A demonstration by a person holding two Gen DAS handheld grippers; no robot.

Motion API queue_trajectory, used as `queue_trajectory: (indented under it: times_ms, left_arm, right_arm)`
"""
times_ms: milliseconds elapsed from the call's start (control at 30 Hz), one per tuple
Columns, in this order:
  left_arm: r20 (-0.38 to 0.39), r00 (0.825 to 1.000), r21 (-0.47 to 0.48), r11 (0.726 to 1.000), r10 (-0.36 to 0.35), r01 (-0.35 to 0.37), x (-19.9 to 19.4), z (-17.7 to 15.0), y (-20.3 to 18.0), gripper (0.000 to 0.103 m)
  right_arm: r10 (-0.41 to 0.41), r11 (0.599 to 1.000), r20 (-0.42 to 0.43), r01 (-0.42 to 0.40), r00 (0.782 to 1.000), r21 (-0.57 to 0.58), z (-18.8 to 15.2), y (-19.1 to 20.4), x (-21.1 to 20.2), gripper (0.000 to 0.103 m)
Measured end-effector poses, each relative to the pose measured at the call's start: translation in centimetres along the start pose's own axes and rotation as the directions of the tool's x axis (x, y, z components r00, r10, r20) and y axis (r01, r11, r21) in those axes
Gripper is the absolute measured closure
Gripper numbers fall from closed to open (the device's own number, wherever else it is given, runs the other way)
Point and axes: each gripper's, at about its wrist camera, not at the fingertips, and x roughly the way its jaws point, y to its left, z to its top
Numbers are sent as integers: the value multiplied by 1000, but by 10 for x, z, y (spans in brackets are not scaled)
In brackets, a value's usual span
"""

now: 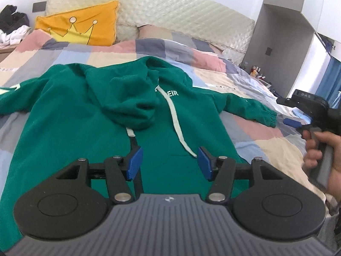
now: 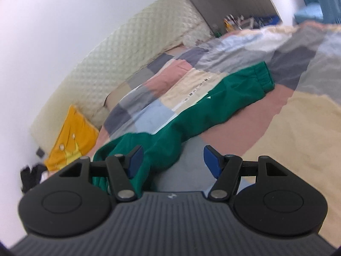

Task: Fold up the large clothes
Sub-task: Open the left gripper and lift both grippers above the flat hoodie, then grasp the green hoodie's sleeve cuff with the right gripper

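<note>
**Green hoodie spread on patchwork bed, both grippers open and empty**

Left wrist view: green hoodie (image 1: 85,111) laid flat, front side up, on the patchwork duvet (image 1: 266,136) of a bed. Hood (image 1: 130,98) flopped forward over the chest, partly covering white lettering. 2 pale drawstrings (image 1: 174,117) trailing down the front. 1 sleeve (image 1: 247,108) stretched out to the right, cuff resting on the duvet; the other sleeve running off the left edge. Left gripper (image 1: 169,163) hovering above the lower front of the hoodie, blue pads (image 1: 134,163) held well apart, nothing between them, no cloth pinched. At the right edge, a hand (image 1: 319,149) wrapped around the handle of the right gripper (image 1: 298,117), just beyond the sleeve cuff. Farther back: yellow cushion (image 1: 83,25) with a crown drawing, leaning against a quilted cream headboard (image 1: 181,10); dark and white clothes (image 1: 12,25) heaped at far left. Small bottles on a far surface at right, too tiny to tell apart.

Right wrist view, tilted and blurred: same sleeve (image 2: 213,108) lying diagonally across the duvet (image 2: 298,128), cuff (image 2: 262,76) toward upper right. Right gripper (image 2: 173,161) low over the shoulder end of that sleeve, pads (image 2: 135,160) spread wide, left pad in front of green fabric, right pad over bare duvet; nothing gripped. Yellow cushion (image 2: 72,134) and headboard (image 2: 119,64) at left.

No containers holding anything discernible in either view.
</note>
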Motion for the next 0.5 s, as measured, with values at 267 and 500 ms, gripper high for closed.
queue_trajectory:
  times_ms: [267,500]
  left_arm:
    - [-17,999,-27,999,45,-46,21,-9,12,41]
    - [-53,994,-100,990,91,-96,51,-11,30,41]
  right_arm:
    - [28,995,-41,-24,999,100,29,-66,68,34]
    - [34,959,-83,-9,996,284,35,-126,136,16]
